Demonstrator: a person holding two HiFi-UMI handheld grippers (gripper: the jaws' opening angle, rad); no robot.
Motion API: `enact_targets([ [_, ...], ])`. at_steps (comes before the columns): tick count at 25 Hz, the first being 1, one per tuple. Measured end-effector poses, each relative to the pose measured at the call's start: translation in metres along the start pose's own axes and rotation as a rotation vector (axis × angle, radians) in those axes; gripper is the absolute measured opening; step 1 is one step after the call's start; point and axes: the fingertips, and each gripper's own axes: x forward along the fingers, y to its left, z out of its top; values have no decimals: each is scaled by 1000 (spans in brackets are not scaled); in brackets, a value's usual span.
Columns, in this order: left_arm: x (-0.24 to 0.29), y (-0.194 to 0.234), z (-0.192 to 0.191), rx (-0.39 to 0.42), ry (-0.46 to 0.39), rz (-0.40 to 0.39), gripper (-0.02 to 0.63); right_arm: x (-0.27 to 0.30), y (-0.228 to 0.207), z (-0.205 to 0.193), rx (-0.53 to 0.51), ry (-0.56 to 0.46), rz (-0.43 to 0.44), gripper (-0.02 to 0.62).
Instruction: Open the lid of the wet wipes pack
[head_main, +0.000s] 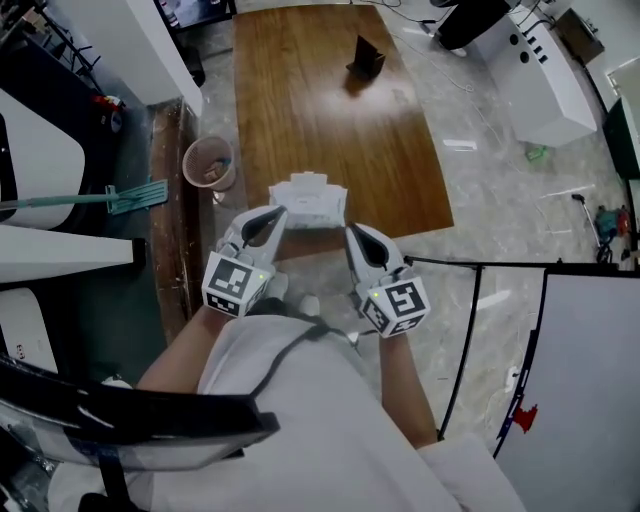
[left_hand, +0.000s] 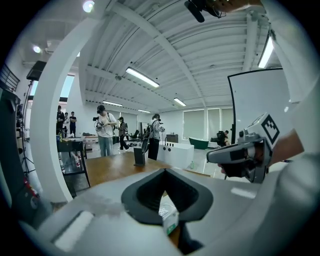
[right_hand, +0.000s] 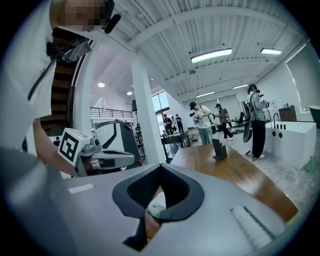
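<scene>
The white wet wipes pack (head_main: 308, 201) hangs in the air over the near edge of the wooden table (head_main: 330, 110), held from both sides. My left gripper (head_main: 277, 215) is shut on the pack's left near corner. My right gripper (head_main: 352, 232) is shut on its right near corner. In the left gripper view a white edge of the pack (left_hand: 169, 216) with a green label shows through the gap in the closed jaws. In the right gripper view a pale part of the pack (right_hand: 156, 206) shows the same way. The pack's lid cannot be made out.
A black stand (head_main: 365, 58) sits at the table's far end. A pink bin (head_main: 208, 162) and a green mop (head_main: 125, 198) lie on the floor to the left. A whiteboard frame (head_main: 560, 340) stands at the right. Several people (left_hand: 106, 131) stand beyond the table.
</scene>
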Motion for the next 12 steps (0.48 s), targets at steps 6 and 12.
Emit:
enact_targets([
  [6,-1,-5,11,-1,-17,4,5,-16,9,6,-16,-12,-9,9],
  [12,-3,-13,15,3,-24,-2,5,-22,9,11,-31,-24,-23,8],
])
